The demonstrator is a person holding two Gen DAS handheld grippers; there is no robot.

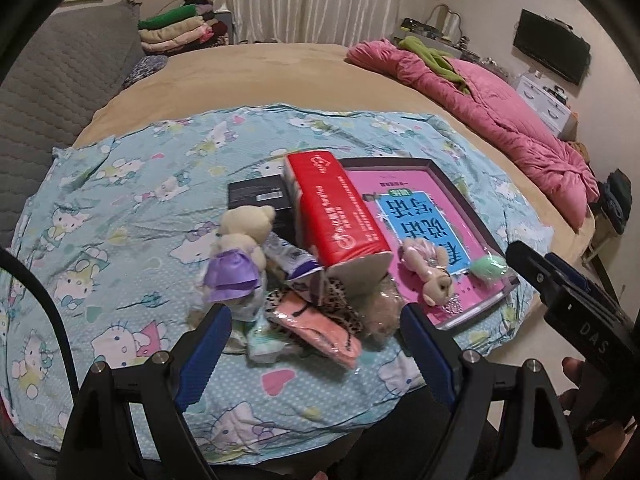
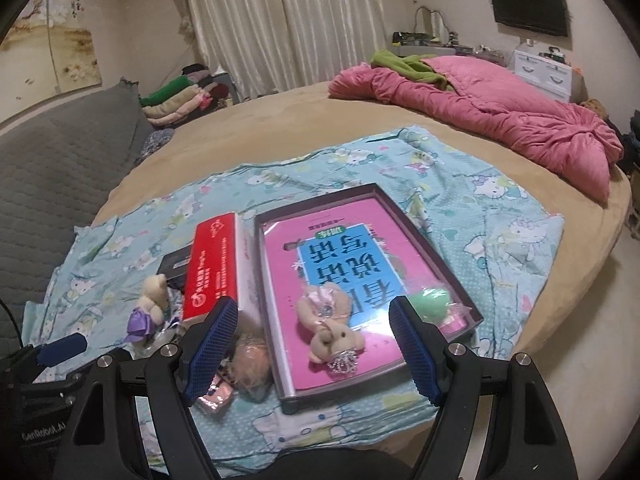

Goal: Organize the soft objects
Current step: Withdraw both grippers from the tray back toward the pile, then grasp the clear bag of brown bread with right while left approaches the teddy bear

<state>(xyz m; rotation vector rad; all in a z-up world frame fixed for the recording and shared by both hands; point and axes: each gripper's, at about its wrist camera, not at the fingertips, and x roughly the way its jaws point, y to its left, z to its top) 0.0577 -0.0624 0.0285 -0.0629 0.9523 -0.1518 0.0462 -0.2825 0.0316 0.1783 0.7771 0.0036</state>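
A pile of small soft items lies on a cartoon-print cloth [image 1: 120, 208] on the bed. A cream bear in a purple dress [image 1: 240, 256] stands left of a red tissue pack [image 1: 340, 208]. A small bear in pink [image 1: 428, 272] and a green puff [image 1: 488, 266] lie on a pink book in a dark tray [image 2: 460, 276]. My left gripper [image 1: 316, 344] hangs open above a peach pouch [image 1: 324, 332] and leopard-print fabric, holding nothing. My right gripper [image 2: 312, 344] is open over the bear in pink [image 2: 332, 328], not touching it.
A black box [image 1: 256, 196] lies behind the tissue pack. A pink quilt [image 1: 500, 100] with a green cloth sits at the bed's far right. Folded clothes [image 1: 180, 28] and a grey headboard [image 1: 52, 92] are at left. The right gripper's body [image 1: 580, 304] shows at the left view's right edge.
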